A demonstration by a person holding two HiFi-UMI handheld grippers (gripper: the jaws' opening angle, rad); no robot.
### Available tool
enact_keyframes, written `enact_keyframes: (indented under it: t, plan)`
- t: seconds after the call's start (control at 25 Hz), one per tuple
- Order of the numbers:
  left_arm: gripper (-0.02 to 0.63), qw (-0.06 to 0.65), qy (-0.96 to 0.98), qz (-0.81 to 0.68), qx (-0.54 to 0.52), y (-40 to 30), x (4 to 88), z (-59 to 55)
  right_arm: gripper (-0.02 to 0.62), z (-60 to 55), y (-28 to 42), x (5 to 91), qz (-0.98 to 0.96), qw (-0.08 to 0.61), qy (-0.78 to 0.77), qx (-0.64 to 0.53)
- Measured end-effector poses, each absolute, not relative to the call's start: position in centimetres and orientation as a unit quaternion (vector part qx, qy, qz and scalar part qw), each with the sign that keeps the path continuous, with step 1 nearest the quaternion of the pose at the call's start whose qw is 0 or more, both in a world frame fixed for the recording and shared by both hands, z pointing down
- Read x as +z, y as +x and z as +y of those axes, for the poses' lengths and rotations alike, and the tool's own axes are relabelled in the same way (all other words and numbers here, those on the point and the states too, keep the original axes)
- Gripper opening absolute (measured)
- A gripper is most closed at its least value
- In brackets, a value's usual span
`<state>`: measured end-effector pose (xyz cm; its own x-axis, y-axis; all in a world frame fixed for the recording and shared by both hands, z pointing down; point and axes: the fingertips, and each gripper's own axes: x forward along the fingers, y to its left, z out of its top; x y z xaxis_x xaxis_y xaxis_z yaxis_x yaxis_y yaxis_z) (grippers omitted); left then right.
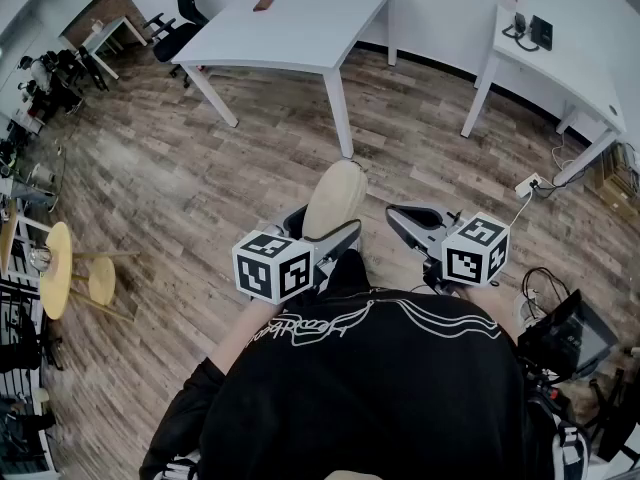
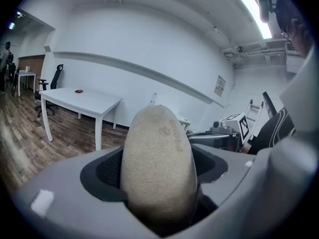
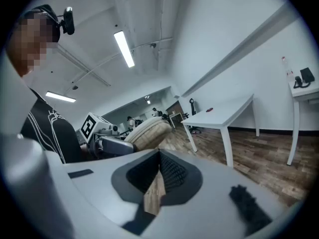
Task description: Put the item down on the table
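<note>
Left hand-held gripper (image 1: 322, 236) clamped on the beige oval item (image 2: 158, 153) over the floor, right hand-held gripper (image 3: 159, 156) closed and empty, so I'd reach the white worktop (image 1: 300, 18), lower flat, then let go.

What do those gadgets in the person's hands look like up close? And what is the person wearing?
Each hand carries a grey plastic tool with two jaws: the left gripper and the right gripper. The jaws are lined with black ribbed pads. Each tool bears a white cube printed with black square markers. The person wears a black top with white line artwork across it.
</note>
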<state>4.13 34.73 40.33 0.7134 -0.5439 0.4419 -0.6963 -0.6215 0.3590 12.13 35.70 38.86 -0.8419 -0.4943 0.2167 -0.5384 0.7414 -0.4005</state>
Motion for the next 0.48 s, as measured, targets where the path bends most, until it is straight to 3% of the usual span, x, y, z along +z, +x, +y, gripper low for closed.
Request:
enact_keyframes:
  t: [0.28,0.48]
  plan:
    - [0.394,0.271,0.89,-0.332,0.154,4.7,42.5,25.7,0.008,26.6,12.6,41.0,-0.921,0.041,0.295,0.25]
    - [0.394,0.288,0.881,-0.34,0.163,1.4,43.3,16.0,0.008,17.2,10.4,41.7,-0.918,0.05,0.299,0.256]
